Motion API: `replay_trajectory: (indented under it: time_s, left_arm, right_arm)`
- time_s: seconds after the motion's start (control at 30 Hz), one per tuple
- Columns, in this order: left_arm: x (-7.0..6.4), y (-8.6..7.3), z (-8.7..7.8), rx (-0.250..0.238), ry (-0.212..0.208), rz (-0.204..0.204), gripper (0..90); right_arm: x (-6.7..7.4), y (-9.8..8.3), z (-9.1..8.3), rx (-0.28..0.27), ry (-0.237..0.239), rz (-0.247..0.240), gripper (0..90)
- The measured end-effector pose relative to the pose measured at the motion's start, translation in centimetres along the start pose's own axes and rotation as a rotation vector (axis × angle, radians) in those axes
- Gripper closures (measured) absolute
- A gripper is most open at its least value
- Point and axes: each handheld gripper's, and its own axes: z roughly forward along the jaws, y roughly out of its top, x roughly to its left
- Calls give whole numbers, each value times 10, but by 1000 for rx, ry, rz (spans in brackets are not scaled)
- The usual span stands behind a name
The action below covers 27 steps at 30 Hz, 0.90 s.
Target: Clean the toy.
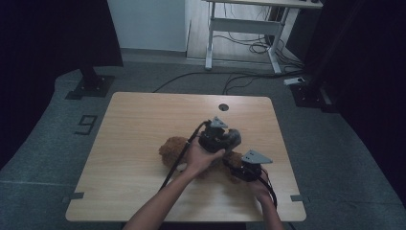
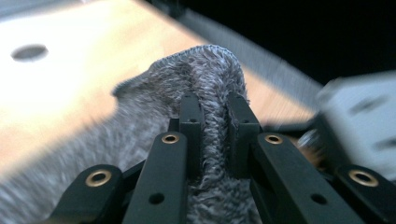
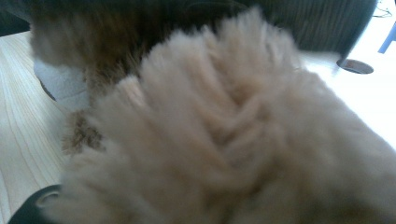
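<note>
On the wooden table point(image 1: 134, 139), right of its middle, a brown plush toy point(image 1: 173, 147) lies under the person's two hands. From above, the left hand point(image 1: 200, 158) holds the left gripper point(image 1: 225, 136) over the toy, with a bit of grey fabric point(image 1: 233, 138) at its tip, and its black cable point(image 1: 178, 160) runs back across the toy toward the near edge. The right gripper point(image 1: 244, 167) sits low beside it, nearer the right edge, pressed against the toy's brown fur. A round hole point(image 1: 223, 107) marks the table's far side. The left gripper view gives what the high view cannot: the two black jaws are closed on a raised fold of fuzzy grey fabric point(image 2: 205, 88), with the right gripper's pale body point(image 2: 359, 121) blurred at the right. In the right gripper view, tan fur point(image 3: 224, 135) covers the jaws, so whether they are apart or together cannot be told; a small white tag point(image 3: 65, 84) shows at the left against darker fur.
</note>
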Motion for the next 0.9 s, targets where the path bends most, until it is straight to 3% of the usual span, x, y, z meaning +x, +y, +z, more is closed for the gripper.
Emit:
replay_trajectory:
  time_s: [0.1, 0.17, 0.27, 0.3, 0.43, 0.6, 0.7, 0.9]
  left_arm:
    - [0, -16, 12, 14, 18, 13, 796]
    - [-2, -19, 7, 13, 40, 32, 799]
    - [-2, -23, -4, 28, 111, 87, 801]
    - [0, -25, -8, 30, 118, 81, 802]
    - [21, -38, -29, 20, 109, 9, 803]
    - [46, -54, -55, 2, 138, -56, 804]
    - [62, -64, -71, -31, 88, -132, 805]
    - [76, -74, -100, -99, 115, -164, 801]
  right_arm:
    - [0, -1, 0, 23, -1, -18, 564]
    - [-1, -3, 1, 21, 14, -13, 565]
    - [-2, -3, 0, 16, 16, -11, 566]
    - [-3, -3, -1, 18, 17, -10, 567]
    - [-3, -3, -1, 17, 17, -5, 570]
    - [-4, -4, 0, 16, 18, -6, 574]
    - [-4, -5, 0, 14, 34, -14, 576]
    - [-4, -6, -1, 15, 45, -24, 577]
